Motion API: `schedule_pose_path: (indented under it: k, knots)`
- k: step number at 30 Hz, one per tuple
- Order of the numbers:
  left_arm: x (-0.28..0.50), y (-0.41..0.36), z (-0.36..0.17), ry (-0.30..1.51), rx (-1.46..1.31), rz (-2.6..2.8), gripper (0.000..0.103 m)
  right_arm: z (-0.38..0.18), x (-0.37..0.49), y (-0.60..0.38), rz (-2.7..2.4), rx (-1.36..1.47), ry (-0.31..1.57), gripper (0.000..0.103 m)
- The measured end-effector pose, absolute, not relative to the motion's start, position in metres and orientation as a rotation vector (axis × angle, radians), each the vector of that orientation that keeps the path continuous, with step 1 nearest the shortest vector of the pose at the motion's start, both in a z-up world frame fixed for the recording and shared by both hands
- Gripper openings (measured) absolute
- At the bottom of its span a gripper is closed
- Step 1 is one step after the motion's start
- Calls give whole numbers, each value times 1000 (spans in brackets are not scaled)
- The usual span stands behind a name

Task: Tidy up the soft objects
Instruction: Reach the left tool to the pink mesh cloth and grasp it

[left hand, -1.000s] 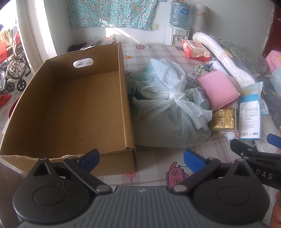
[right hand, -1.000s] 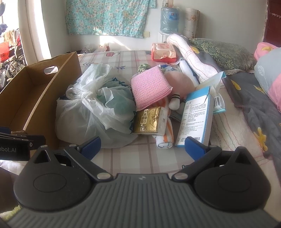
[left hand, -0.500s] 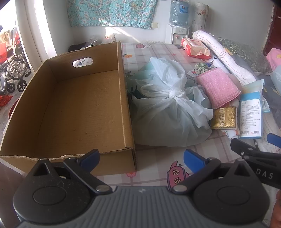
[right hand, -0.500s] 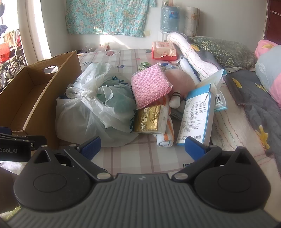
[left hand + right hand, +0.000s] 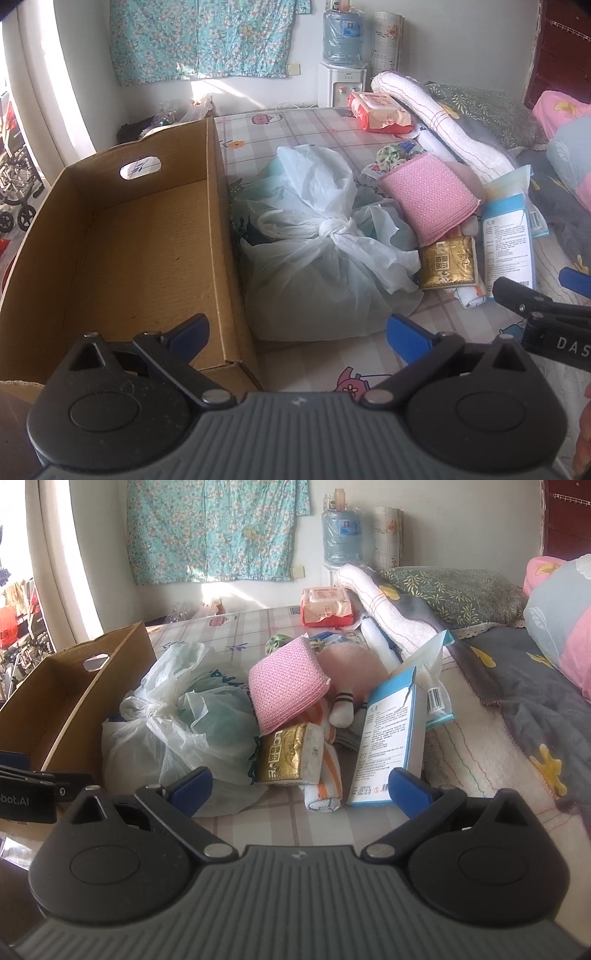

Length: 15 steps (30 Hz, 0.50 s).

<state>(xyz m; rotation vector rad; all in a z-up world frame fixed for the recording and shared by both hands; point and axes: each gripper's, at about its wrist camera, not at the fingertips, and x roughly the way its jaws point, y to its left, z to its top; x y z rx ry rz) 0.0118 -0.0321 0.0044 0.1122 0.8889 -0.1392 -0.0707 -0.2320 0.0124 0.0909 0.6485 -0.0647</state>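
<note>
The knotted plastic bag [image 5: 325, 266] is probably the first thing to go, sitting right up against the outer wall of the cardboard box [image 5: 122, 236], which has nothing in it. It's dead ahead of the left gripper [image 5: 297, 328], whose fingers are spread wide with nothing between them, so that hand looks nearer to it. The knot is on top, facing up, and the bag's bulk runs along the box wall.

From the right gripper [image 5: 301, 786], also wide open and empty, the bag [image 5: 177, 731] lies ahead and to the left; straighter in front are the gold tissue pack [image 5: 288, 755] and the pink sponge cloth [image 5: 284, 686] leaning on it. The blue and white carton [image 5: 391, 746] stands just right of those.
</note>
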Motion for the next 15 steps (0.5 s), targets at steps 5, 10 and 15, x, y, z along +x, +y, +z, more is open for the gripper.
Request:
schedule_pose_path:
  k: [5,10,15]
  knots:
    - [25,-52,12,796,136,-260,103,24,-63,-257,-53,78,543,102]
    - [46,-77,12,693,157,-348,102,38,-44,-281,-34,128,449,102]
    - [73,-103,-1,697,121,-415,91,41,-8,-301,32,197,445,101]
